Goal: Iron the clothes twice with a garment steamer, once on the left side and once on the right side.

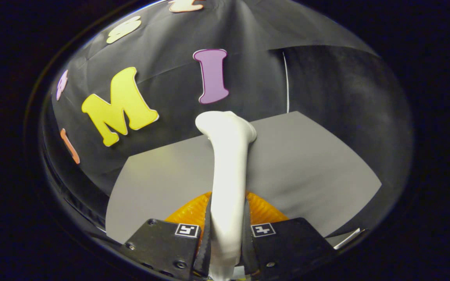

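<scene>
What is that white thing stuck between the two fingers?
In the gripper view, the garment steamer sits between the gripper fingers, which squeeze its white handle. An orange cloth lies just behind it on the grey table.

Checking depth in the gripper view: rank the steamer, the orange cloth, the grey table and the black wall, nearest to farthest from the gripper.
1. Steamer: clamped between the gripper's jaws.
2. Orange cloth: just ahead, under the steamer.
3. Grey table: spreading beyond the cloth.
4. Black wall: behind the table.

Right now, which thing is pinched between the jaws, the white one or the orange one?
The smooth white plastic steamer handle, pressed from both sides by the gripper's jaws. The ribbed orange thing lies beyond them, ungripped.
</scene>
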Demonstrator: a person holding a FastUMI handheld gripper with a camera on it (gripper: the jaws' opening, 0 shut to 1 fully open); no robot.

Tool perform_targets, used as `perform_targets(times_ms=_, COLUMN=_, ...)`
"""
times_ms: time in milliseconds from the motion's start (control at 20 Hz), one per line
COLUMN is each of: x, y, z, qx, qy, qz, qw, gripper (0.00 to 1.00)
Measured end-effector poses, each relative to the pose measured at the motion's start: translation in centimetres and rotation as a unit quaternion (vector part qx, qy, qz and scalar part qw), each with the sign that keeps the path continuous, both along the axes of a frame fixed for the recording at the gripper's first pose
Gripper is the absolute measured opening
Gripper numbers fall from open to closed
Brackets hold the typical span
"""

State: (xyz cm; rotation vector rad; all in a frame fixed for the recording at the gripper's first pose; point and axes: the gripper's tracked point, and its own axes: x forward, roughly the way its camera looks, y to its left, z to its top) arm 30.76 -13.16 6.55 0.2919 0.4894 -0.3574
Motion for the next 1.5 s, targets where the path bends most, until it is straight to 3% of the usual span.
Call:
perform_targets(times_ms=200, x=-2.2, y=4.2, z=3.3, qx=-0.019, qy=-0.061, qz=0.017, qw=0.998, gripper=0.34)
perform_targets(times_ms=700, x=-11.6, y=16.7, z=5.1, qx=-0.046, qy=-0.114, qz=0.064, qw=0.990, gripper=0.34)
perform_targets(times_ms=1150, x=-21.3, y=25.4, z=4.6, qx=-0.078, qy=-0.159, qz=0.036, qw=0.984, gripper=0.34)
perform_targets(times_ms=1500, x=-21.6, y=31.7, z=5.6, qx=-0.093, qy=-0.202, qz=0.045, qw=0.974, gripper=0.34)
